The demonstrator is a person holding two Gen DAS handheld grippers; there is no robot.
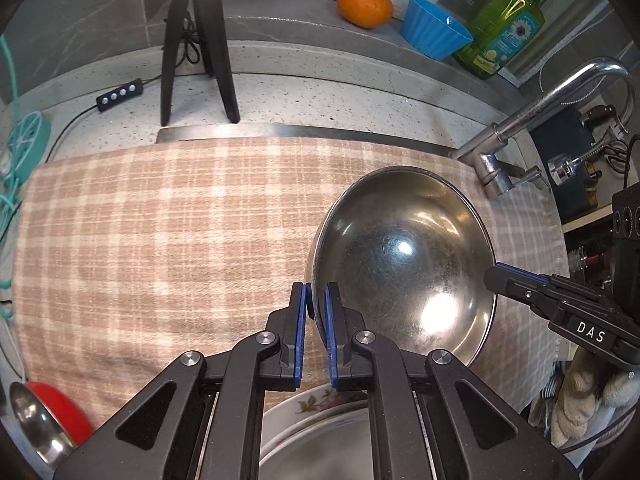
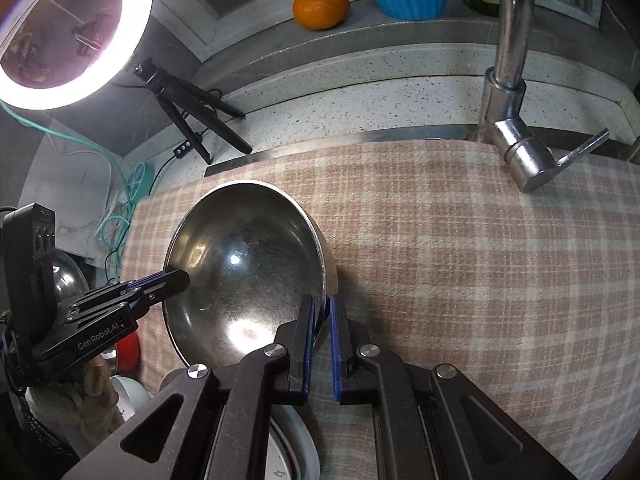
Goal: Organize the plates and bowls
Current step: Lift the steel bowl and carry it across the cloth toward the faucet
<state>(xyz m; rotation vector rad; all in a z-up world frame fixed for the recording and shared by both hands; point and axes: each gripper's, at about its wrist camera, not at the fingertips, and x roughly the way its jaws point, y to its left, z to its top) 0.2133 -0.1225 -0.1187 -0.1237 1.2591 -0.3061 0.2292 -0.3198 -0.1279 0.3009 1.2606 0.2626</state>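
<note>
Steel bowl (image 1: 404,264) above checked cloth (image 1: 160,240), before faucet (image 1: 520,120).

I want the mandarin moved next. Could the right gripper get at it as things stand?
Probably not yet: the right gripper is shut on the steel bowl rim, as is the left gripper. The mandarin sits unobstructed on the back ledge.

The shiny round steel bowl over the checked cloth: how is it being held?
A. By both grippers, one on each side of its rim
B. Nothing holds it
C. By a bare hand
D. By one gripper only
A: the left gripper and the right gripper each clamp the rim of the shiny round steel bowl on opposite sides.
</note>
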